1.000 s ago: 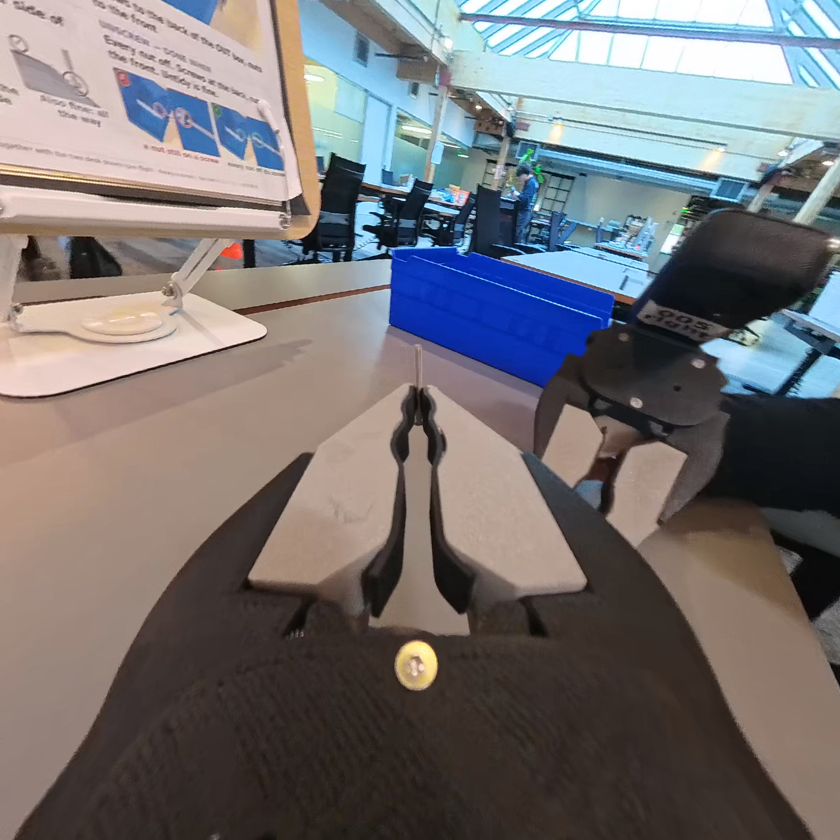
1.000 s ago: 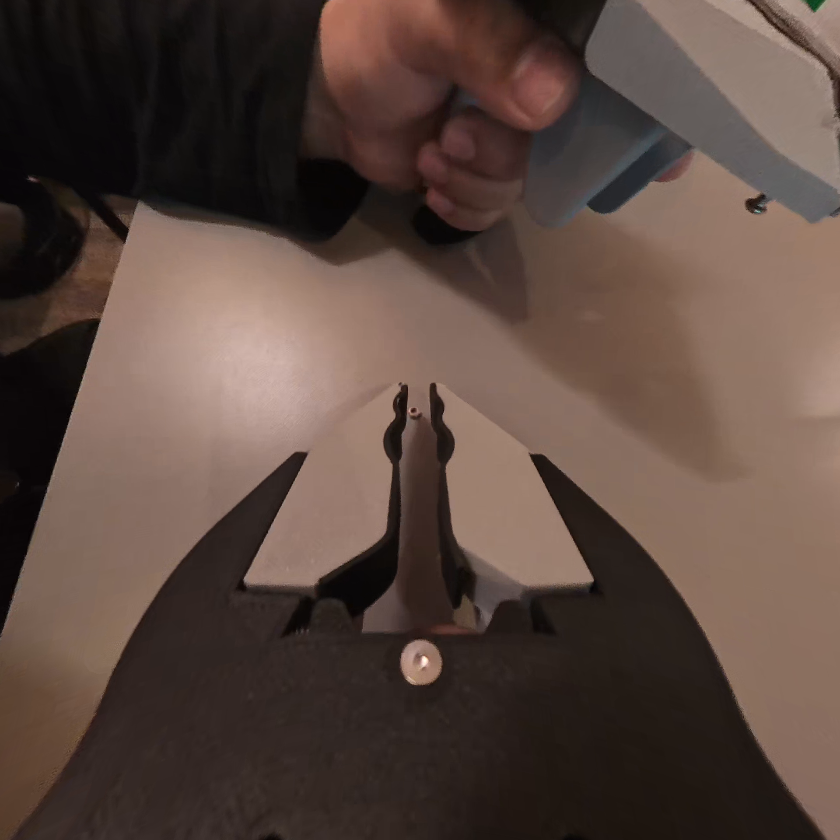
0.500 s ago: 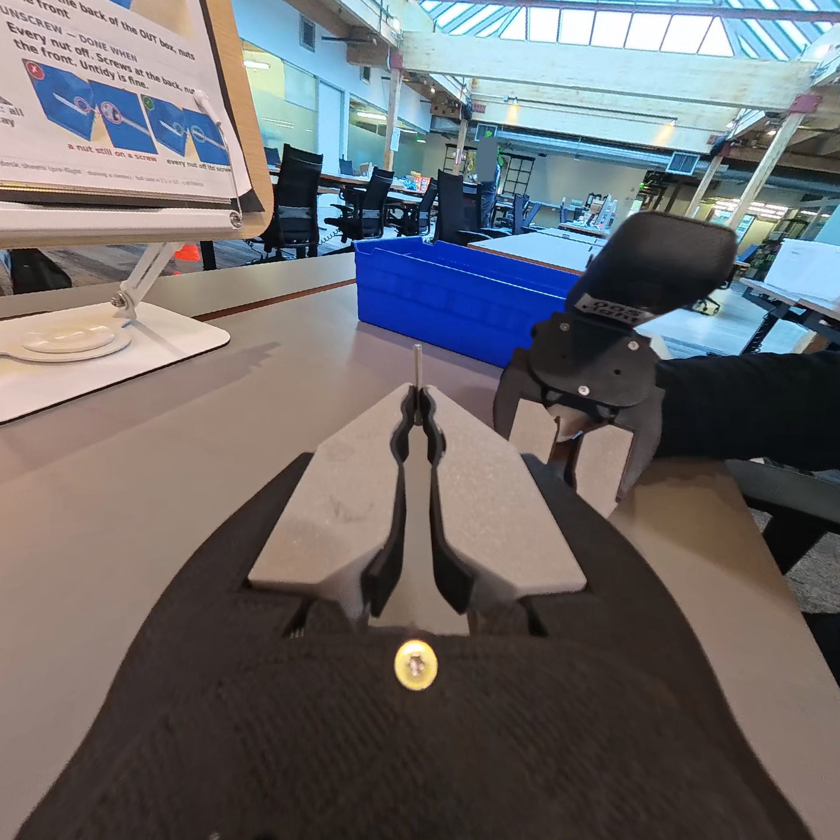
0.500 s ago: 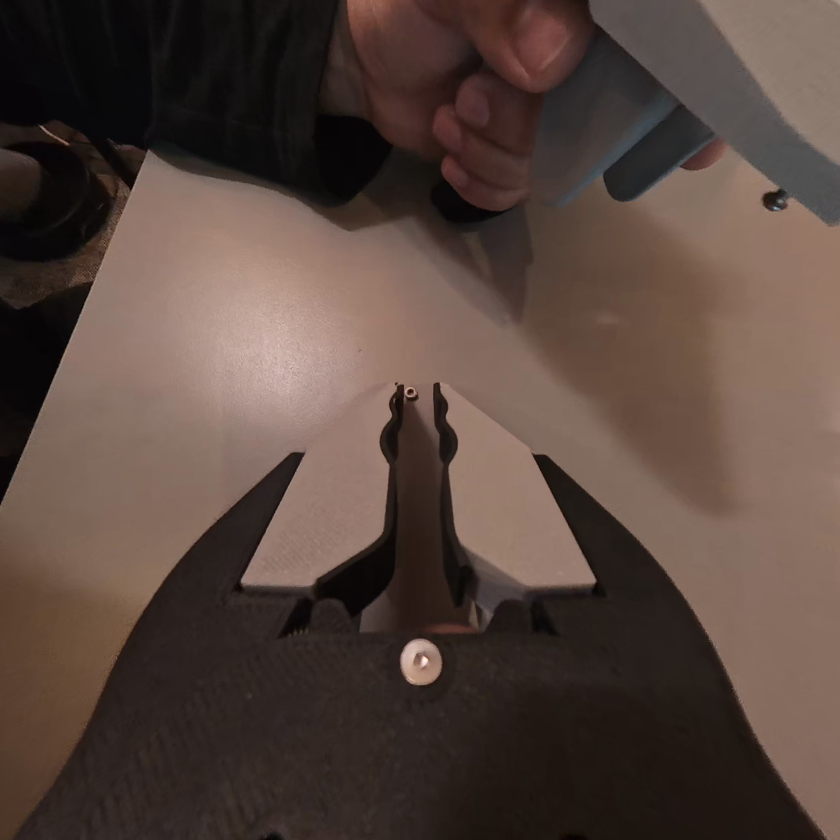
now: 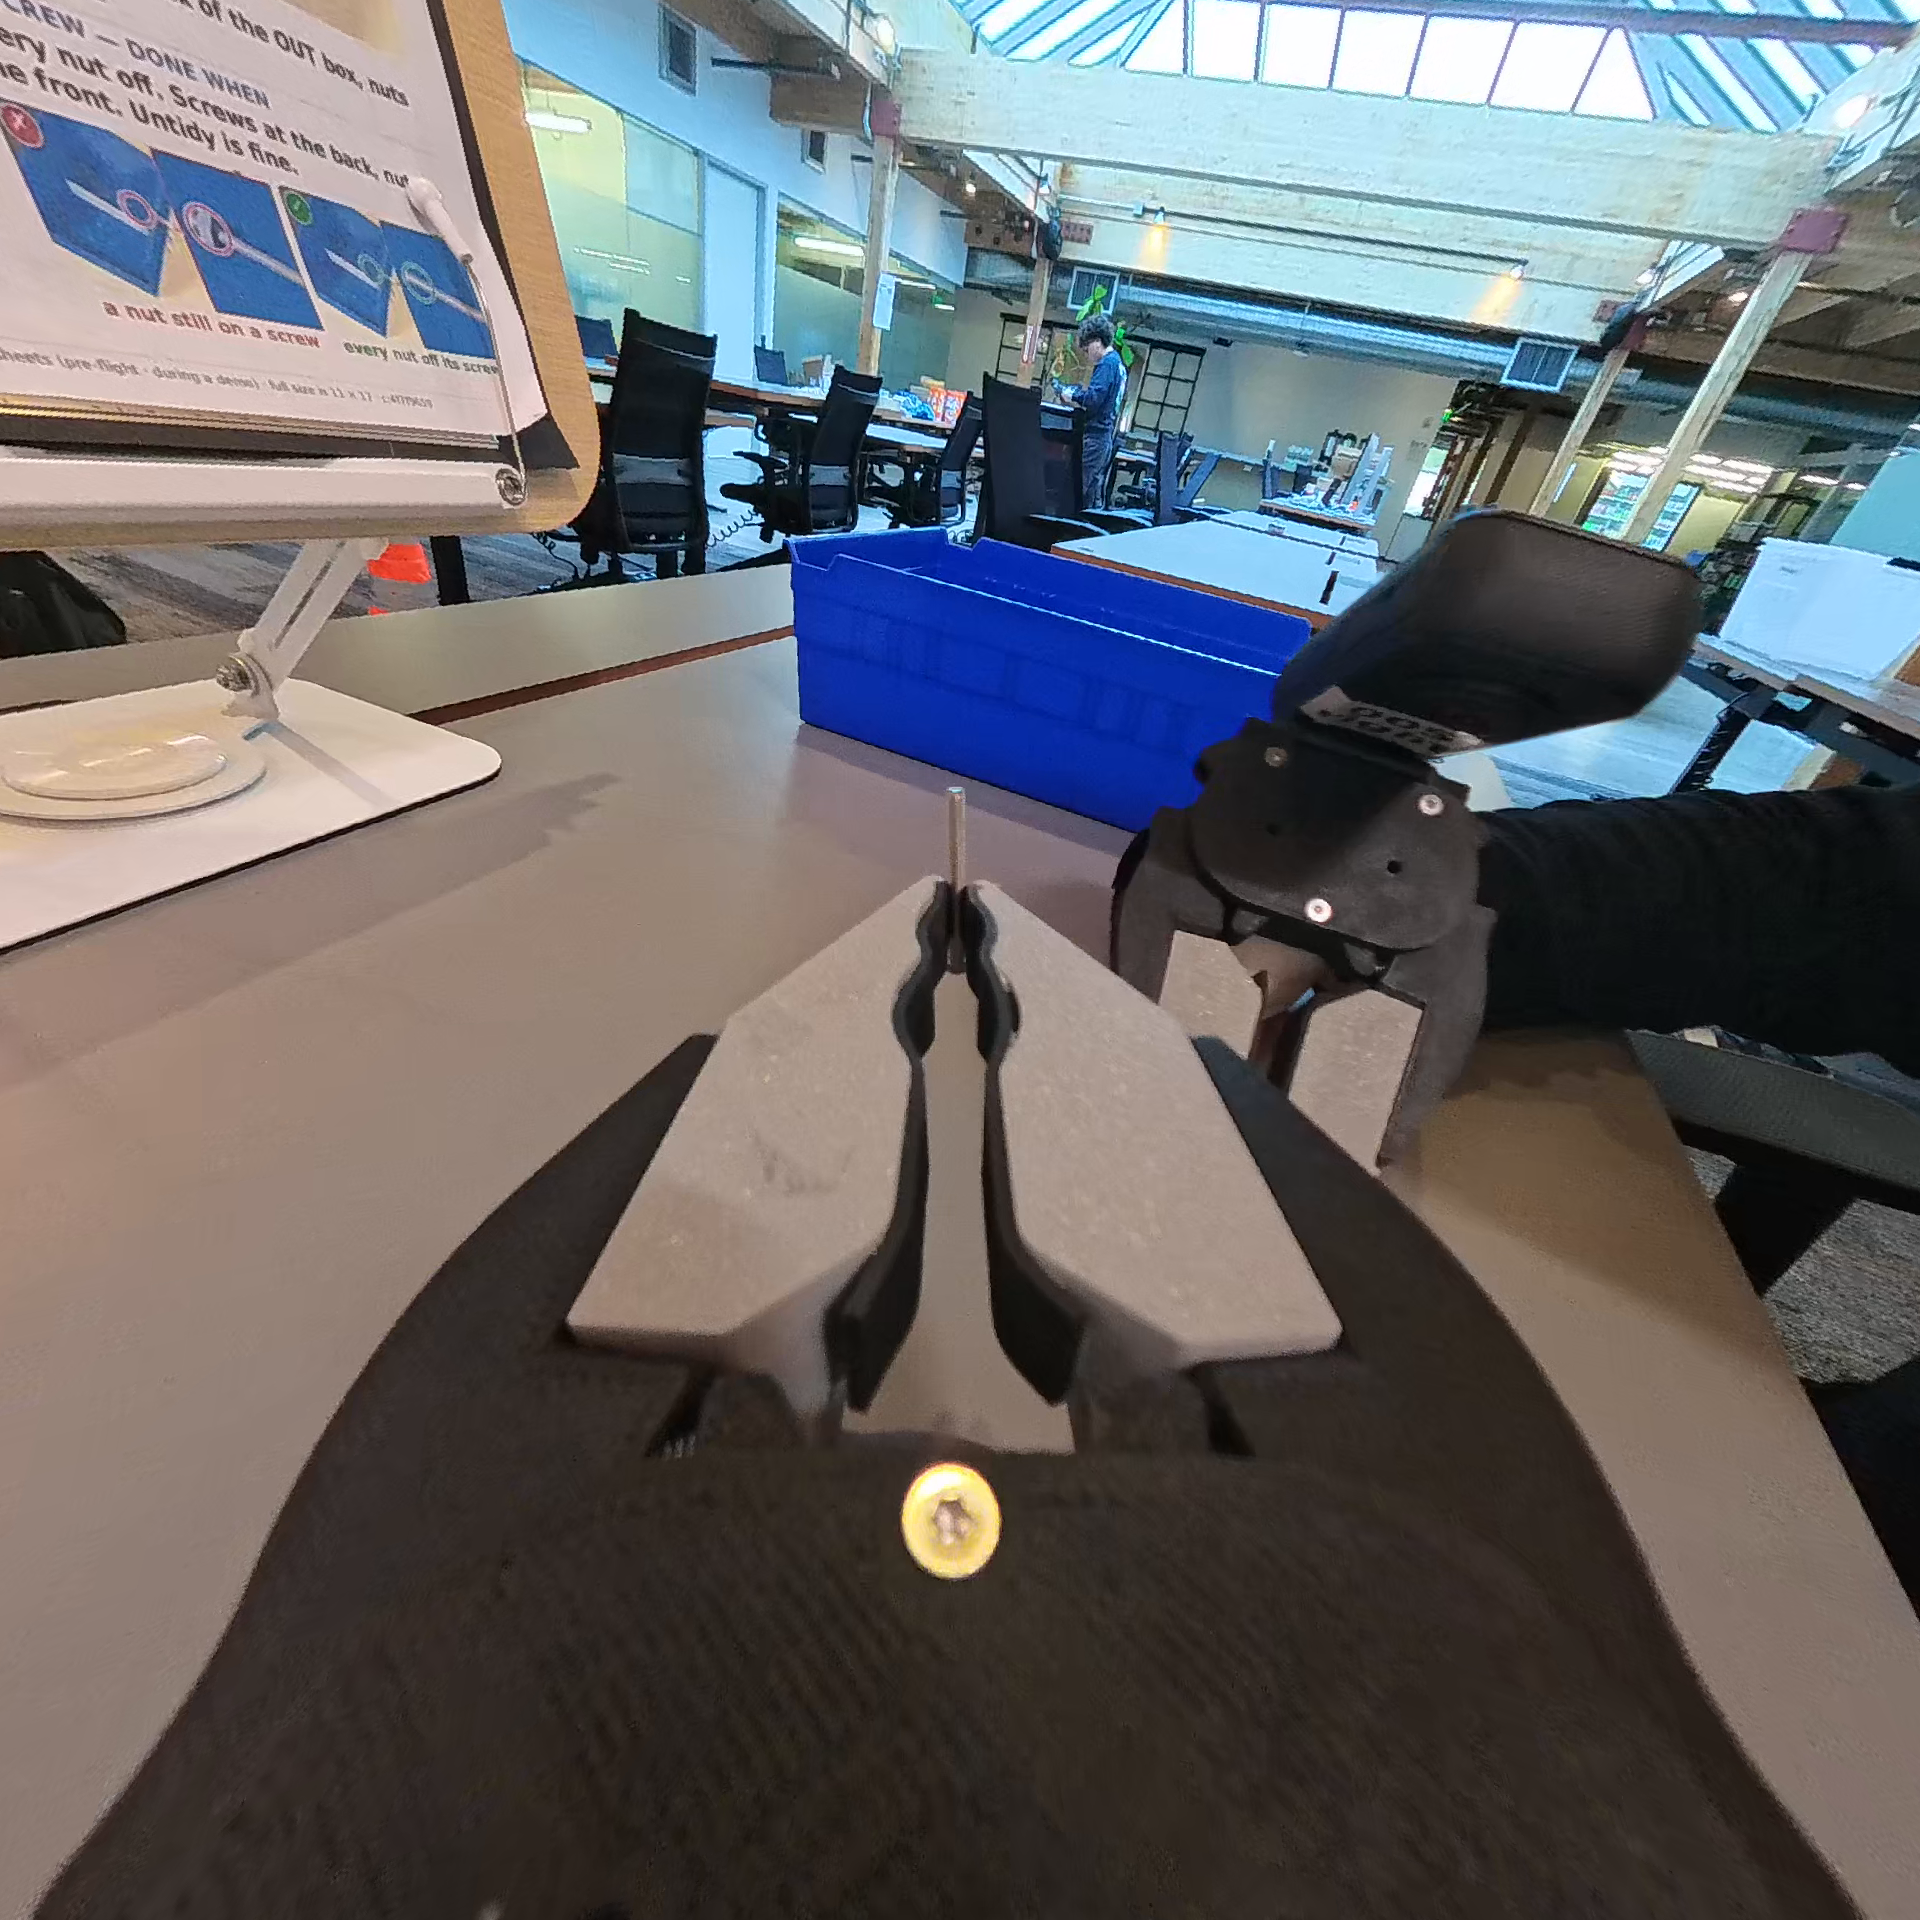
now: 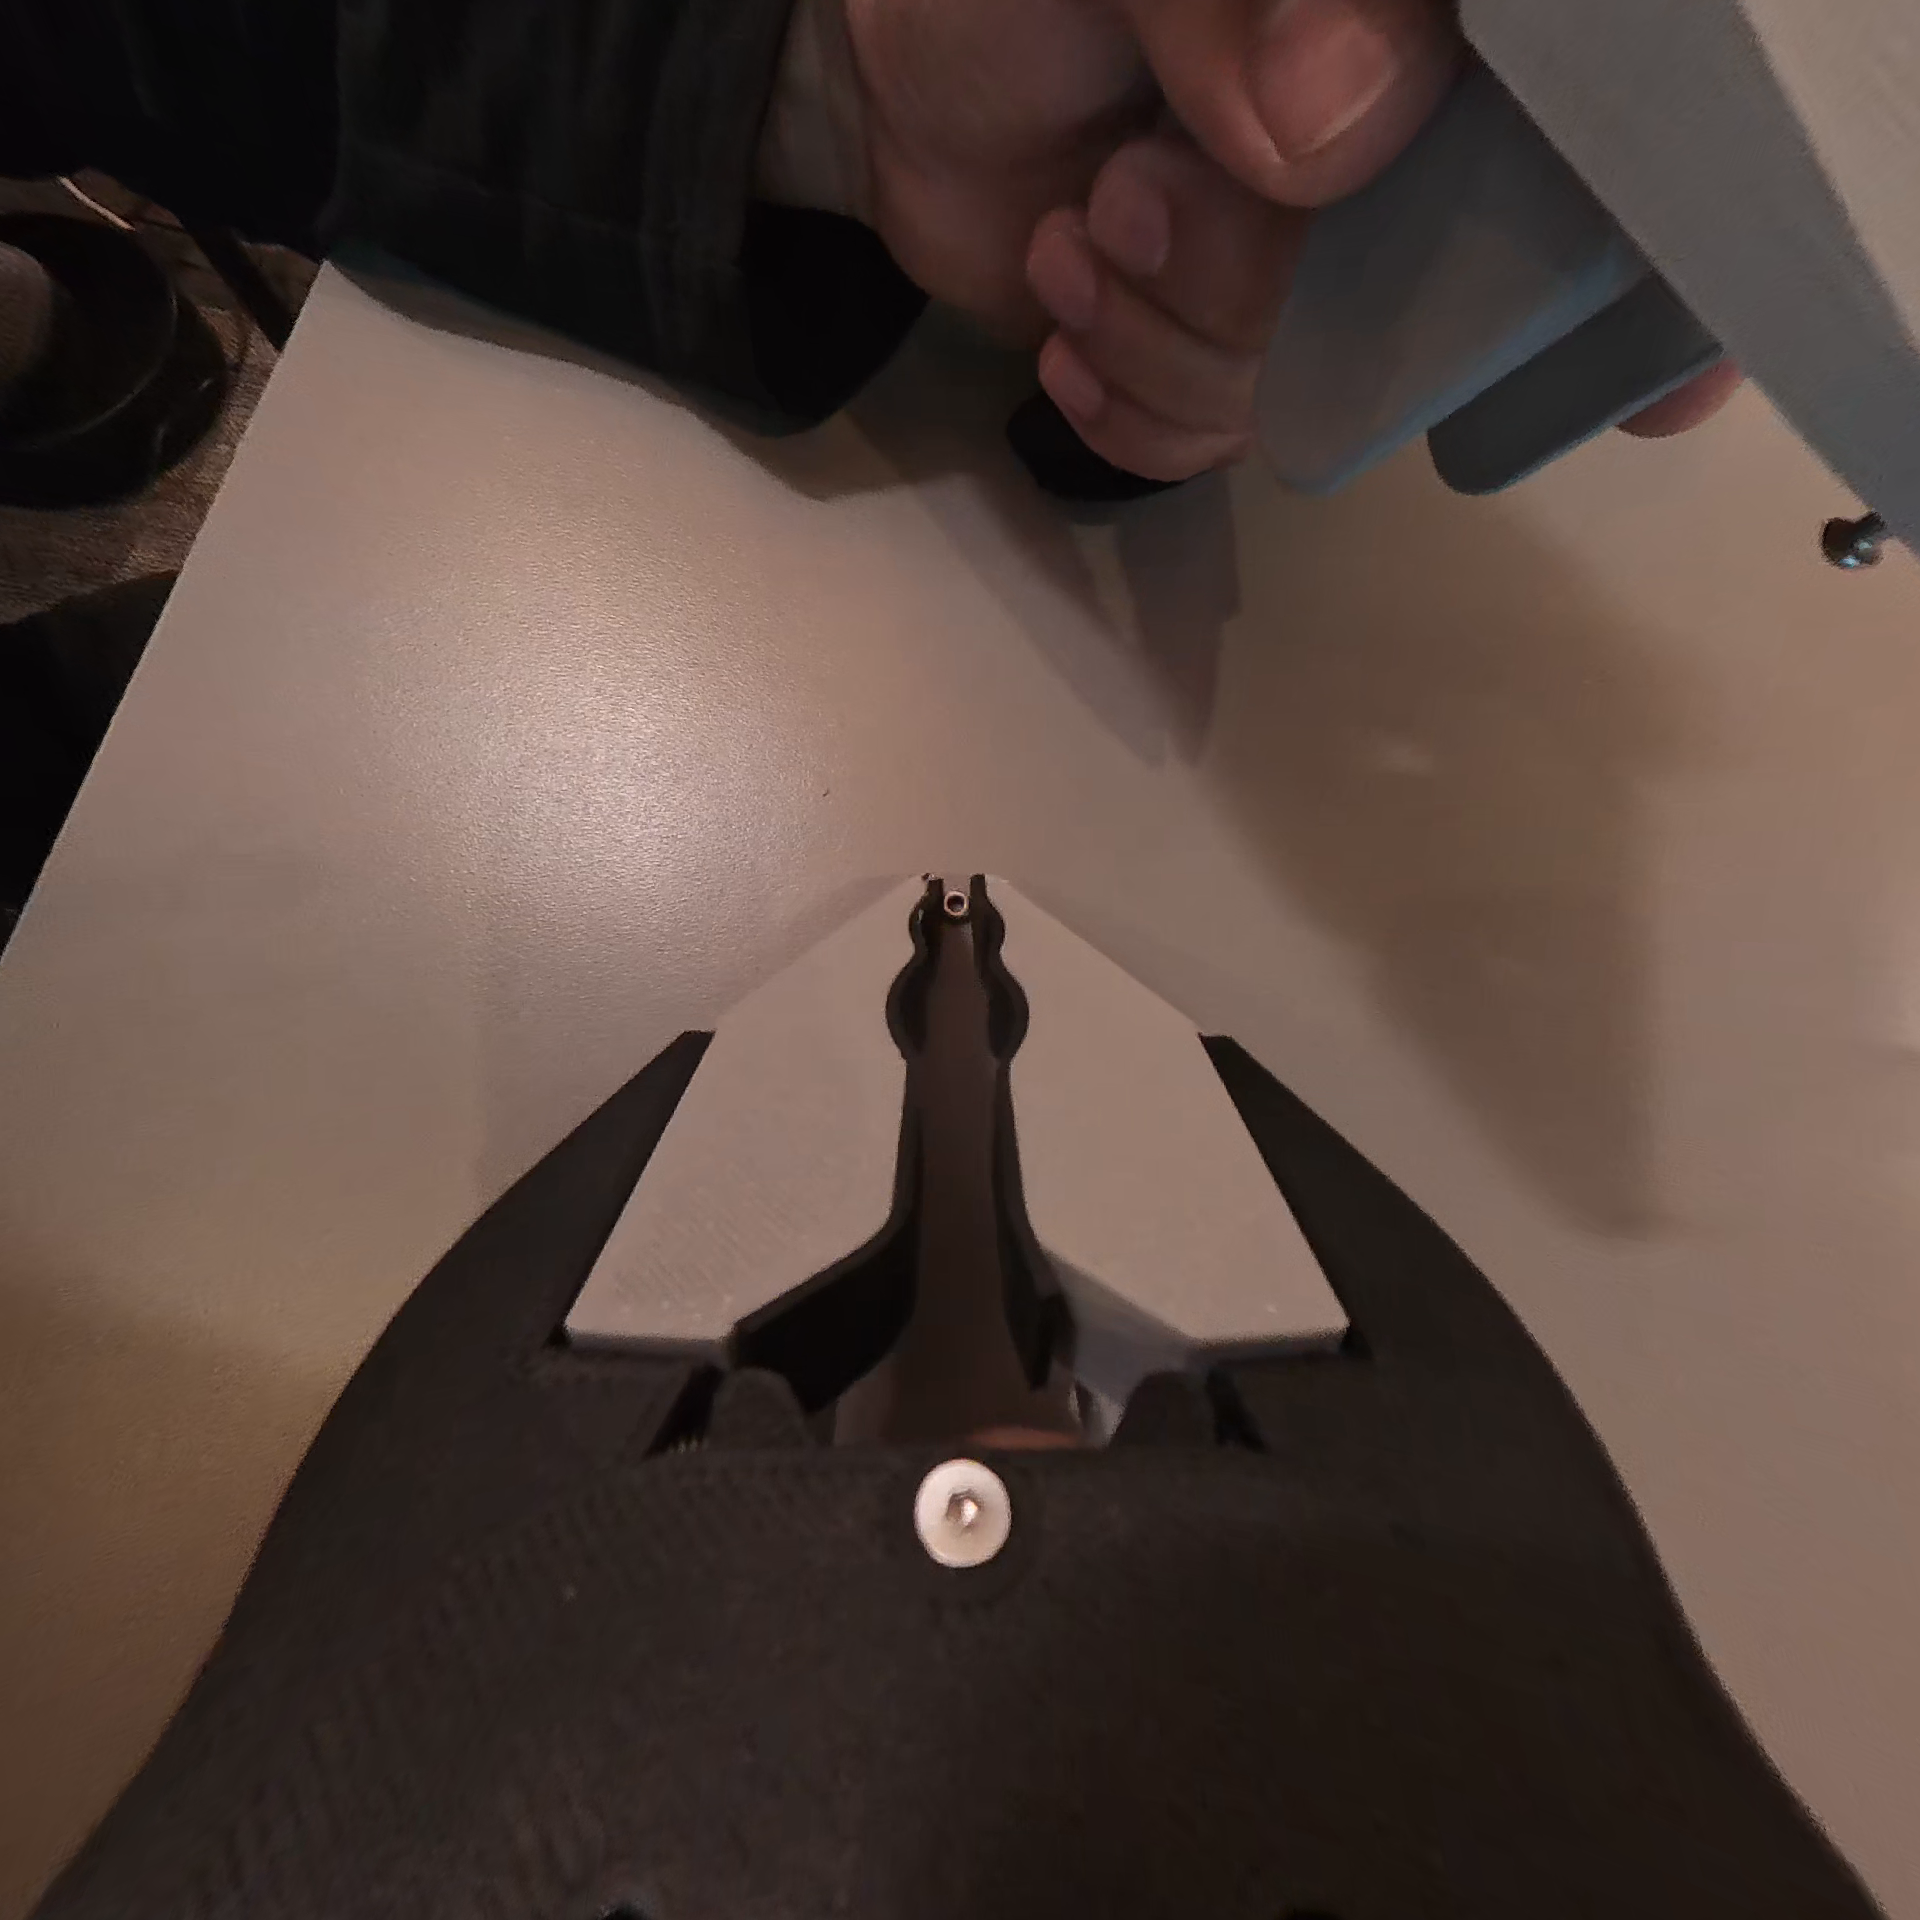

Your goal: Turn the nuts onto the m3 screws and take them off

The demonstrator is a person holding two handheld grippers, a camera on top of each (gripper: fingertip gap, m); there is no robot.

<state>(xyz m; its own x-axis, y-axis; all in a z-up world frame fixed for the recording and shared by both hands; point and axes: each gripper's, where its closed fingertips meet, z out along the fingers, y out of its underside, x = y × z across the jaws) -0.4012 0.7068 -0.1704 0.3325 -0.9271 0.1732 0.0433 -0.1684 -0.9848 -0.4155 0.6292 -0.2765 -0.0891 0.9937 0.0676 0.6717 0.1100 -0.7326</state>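
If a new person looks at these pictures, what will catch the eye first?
Probably the thin screw standing upright, pinched at the tips of the left gripper. Next, the bright blue bin on the table behind it, and the tiny nut between the fingers of the right gripper, pointed down at the table.

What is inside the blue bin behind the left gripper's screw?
Only the blue bin's near wall, rim and part of its far inner wall show in the left wrist view. Its floor and any contents are hidden by the near wall. The screw stands in front.

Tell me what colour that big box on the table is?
The box is bright blue, seen best in the left wrist view, behind the claw.
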